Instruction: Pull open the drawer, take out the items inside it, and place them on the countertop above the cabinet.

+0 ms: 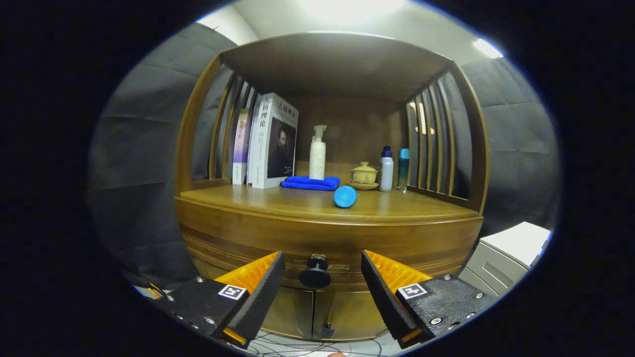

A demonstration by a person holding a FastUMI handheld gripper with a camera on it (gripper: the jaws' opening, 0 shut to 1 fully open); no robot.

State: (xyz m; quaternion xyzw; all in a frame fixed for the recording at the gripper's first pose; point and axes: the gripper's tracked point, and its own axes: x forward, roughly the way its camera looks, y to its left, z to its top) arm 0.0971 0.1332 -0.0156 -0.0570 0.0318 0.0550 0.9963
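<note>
The tool [322, 277] stands wide open and empty, its fingers straddling the dark knob [315, 272] of the closed drawer [327, 243] under the desk [278, 201], apparently lined up to pinch it and pull the drawer out.

On our hand-held gripper [322, 287] we see two wedge-shaped fingers [258, 292] with ribbed inner faces. Each sits on a flat mounting plate [444, 302] fastened with small silver screws and bearing a square black-and-white marker tag [232, 292].
</note>
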